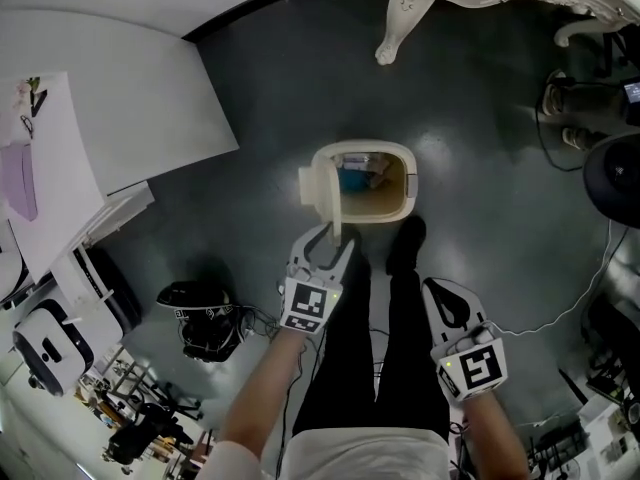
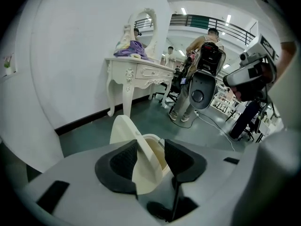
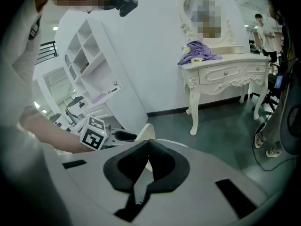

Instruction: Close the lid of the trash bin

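One cream trash bin [image 1: 400,204] is standing on the dark grey floor [image 1: 280,98], just beyond the person's feet. Its one lid [image 1: 314,186] is standing upright at the bin's left side, leaving the bin open. There are two tongs. The left tongs [image 1: 332,243] are gaping, released, with the lid's near edge sitting between the jaws, a gap showing at the right jaw. The right tongs [image 1: 436,288] are hanging clenched and empty, to the right and nearer the person. Farther off, one ornate white worktop [image 3: 225,72] is carrying one purple cloth [image 3: 200,51] below one mirror [image 2: 146,25], against a white wall.
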